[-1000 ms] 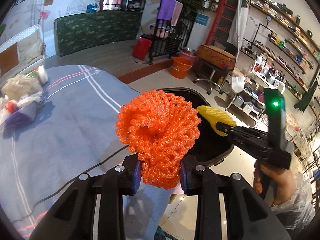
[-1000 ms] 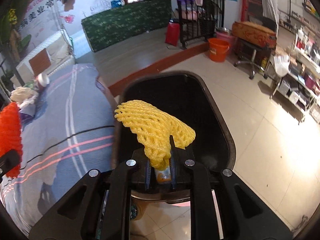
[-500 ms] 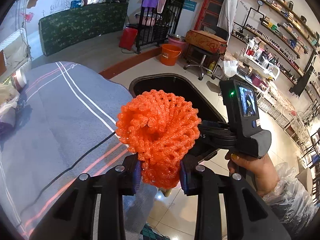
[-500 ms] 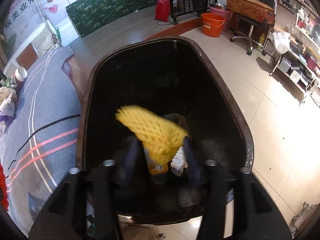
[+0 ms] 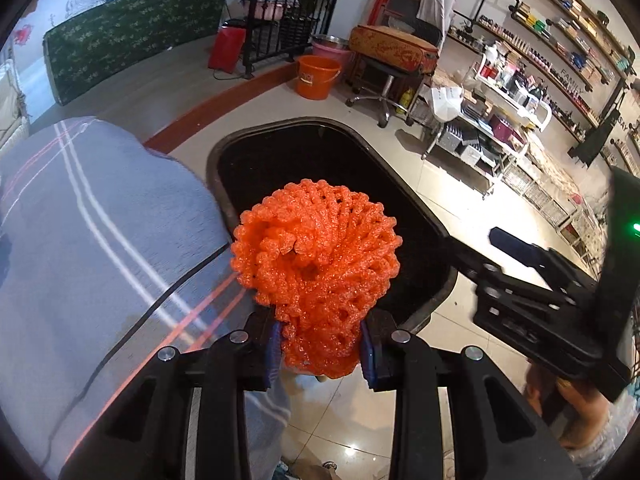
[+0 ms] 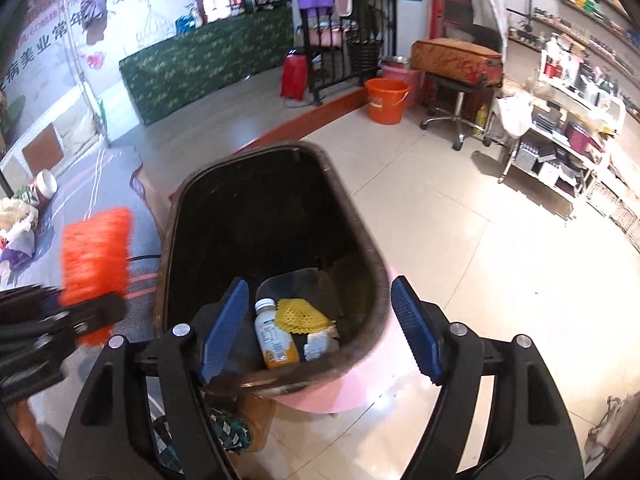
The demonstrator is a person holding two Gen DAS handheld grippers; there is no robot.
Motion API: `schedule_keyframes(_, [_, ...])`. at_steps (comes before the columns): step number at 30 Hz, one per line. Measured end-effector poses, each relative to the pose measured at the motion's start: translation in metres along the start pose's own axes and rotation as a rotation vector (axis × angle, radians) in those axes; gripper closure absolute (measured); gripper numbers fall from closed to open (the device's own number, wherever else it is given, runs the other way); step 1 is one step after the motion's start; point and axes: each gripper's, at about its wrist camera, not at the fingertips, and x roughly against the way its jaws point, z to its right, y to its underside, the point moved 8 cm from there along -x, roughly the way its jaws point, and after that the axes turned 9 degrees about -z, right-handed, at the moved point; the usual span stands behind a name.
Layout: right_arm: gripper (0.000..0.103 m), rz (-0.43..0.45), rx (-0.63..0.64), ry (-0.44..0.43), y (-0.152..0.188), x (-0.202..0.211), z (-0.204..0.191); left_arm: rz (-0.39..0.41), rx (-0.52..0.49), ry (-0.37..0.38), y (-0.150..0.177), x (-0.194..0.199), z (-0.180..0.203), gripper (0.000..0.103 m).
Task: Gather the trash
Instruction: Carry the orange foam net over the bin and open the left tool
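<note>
My left gripper (image 5: 318,350) is shut on an orange foam net (image 5: 316,268) and holds it over the near left rim of the black-lined trash bin (image 5: 416,212). The orange net also shows blurred at the left of the right wrist view (image 6: 96,256). My right gripper (image 6: 316,328) is open and empty above the bin (image 6: 372,248). A yellow foam net (image 6: 300,314) lies at the bin's bottom beside a juice bottle (image 6: 276,338) and crumpled white paper (image 6: 318,344). The right gripper's body shows at the right of the left wrist view (image 5: 552,296).
A table with a grey striped cloth (image 5: 80,240) lies left of the bin. More trash (image 6: 16,224) and a cup (image 6: 46,184) sit at its far end. An orange bucket (image 6: 386,100), a stool (image 6: 456,80) and shelving (image 6: 560,140) stand beyond on the tiled floor.
My right gripper opened and the yellow foam net dropped into the bin. My left gripper carried the orange net rightward, from over the table to the bin's rim.
</note>
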Motion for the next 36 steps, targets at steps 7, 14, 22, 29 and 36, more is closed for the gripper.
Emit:
schedule_keyframes(7, [0.029, 0.047, -0.045, 0.031, -0.001, 0.024, 0.030, -0.081, -0.026, 0.011, -0.010, -0.034, 0.013, 0.072])
schedule_keyframes(14, [0.029, 0.066, -0.083, 0.032, -0.001, 0.032, 0.048, -0.145, -0.032, 0.020, -0.015, -0.060, 0.024, 0.071])
schedule_keyframes(22, [0.029, 0.064, -0.118, 0.049, 0.002, 0.032, 0.065, -0.155, -0.073, -0.001, -0.026, -0.074, 0.038, 0.026])
schedule_keyframes(29, [0.022, 0.122, -0.179, 0.071, -0.004, 0.045, 0.079, -0.133, -0.077, 0.010, -0.029, -0.068, 0.043, 0.014])
schedule_keyframes(36, [0.015, 0.176, -0.247, 0.079, -0.012, 0.056, 0.093, 0.015, -0.047, 0.014, -0.024, -0.019, 0.034, 0.009])
